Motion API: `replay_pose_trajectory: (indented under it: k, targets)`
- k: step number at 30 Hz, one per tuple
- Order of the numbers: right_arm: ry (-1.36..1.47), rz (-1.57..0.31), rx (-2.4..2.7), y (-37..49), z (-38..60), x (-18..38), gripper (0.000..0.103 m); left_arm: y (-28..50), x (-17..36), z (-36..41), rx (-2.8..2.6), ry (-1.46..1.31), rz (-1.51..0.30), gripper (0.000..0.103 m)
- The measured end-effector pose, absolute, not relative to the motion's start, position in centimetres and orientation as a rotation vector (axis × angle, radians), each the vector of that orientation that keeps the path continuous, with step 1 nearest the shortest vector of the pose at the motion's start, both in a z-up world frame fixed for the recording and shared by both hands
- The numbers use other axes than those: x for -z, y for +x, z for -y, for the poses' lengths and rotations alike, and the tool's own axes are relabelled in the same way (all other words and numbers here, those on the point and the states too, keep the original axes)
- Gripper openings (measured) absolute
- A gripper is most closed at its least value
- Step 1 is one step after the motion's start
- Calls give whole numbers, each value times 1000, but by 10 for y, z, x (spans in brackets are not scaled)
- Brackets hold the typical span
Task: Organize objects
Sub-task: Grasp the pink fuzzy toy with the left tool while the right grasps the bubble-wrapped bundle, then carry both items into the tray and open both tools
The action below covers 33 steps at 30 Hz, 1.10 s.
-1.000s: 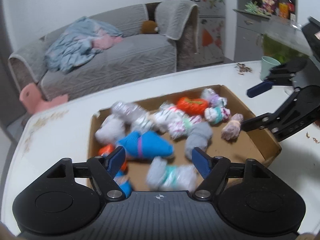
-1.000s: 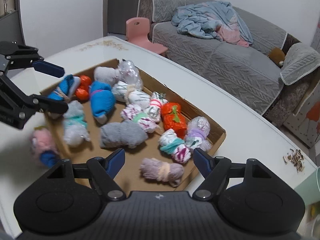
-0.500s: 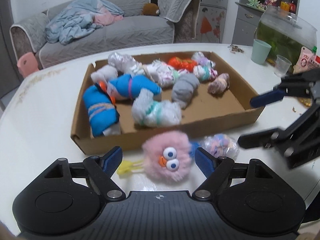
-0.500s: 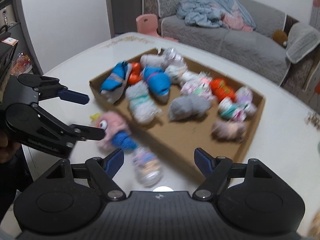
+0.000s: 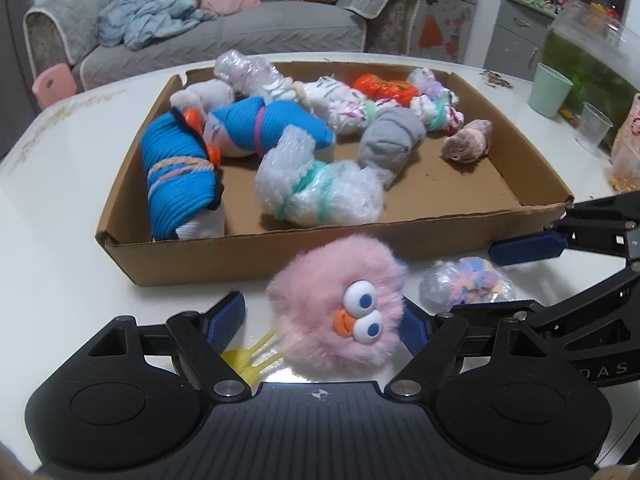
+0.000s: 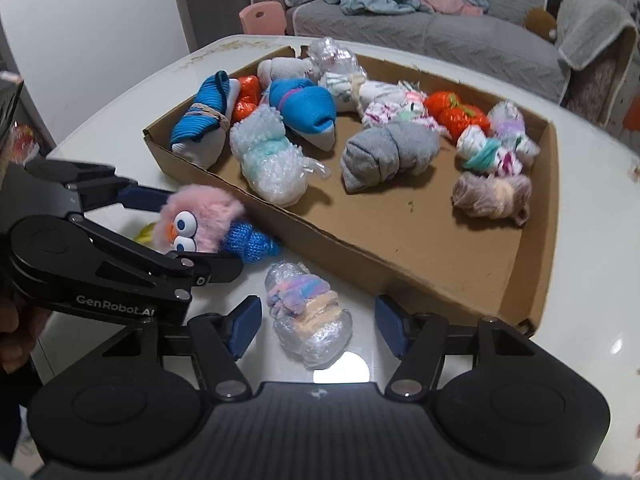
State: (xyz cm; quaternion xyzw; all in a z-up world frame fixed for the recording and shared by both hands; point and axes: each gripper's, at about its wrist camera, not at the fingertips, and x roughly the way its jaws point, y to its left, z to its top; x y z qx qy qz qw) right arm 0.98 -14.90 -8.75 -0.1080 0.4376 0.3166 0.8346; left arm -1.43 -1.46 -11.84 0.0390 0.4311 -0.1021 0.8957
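A cardboard box (image 5: 248,252) (image 6: 532,280) on the white table holds several rolled sock bundles. A pink fuzzy toy (image 5: 340,308) (image 6: 200,216) with googly eyes lies on the table in front of the box, between the open fingers of my left gripper (image 5: 320,324) (image 6: 176,228), not clamped. A plastic-wrapped pastel bundle (image 6: 308,320) (image 5: 464,284) lies beside it, between the open fingers of my right gripper (image 6: 316,324) (image 5: 504,276).
A green cup (image 5: 550,90) and a clear cup (image 5: 594,128) stand at the table's right with a fish tank (image 5: 588,56) behind. A grey sofa (image 5: 224,24) and a pink chair (image 6: 262,18) are beyond the table.
Both grippers drew back from over the box and came down to the table in front of it. The pink toy and the wrapped bundle now lie between their open fingers.
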Motion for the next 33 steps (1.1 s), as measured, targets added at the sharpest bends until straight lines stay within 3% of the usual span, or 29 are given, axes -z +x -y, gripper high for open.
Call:
replay_pose_trajectory:
  k: [4,6,7,8,10,21,33]
  targets:
    - [-239,-911,-692,9,145,88,54,-14,120,15,216,90,-878,82]
    - [-257,-903,-695,8,143,88,49,-16,120,17,224,113,-861,75]
    - [-271,-896,-696,7,142,88,42,-18,119,18,237,117,-852,63]
    - [-273,-896,-696,6,142,88,41,-19,117,20,253,124,-848,50]
    - [-282,-898,-698,5,142,87,40,-22,115,25,265,151,-847,46]
    - [-307,-928,-702,-3,151,82,39,-36,106,28,268,175,-857,43]
    - [-240,-858,-710,-38,191,30,39,-81,49,25,272,238,-790,43]
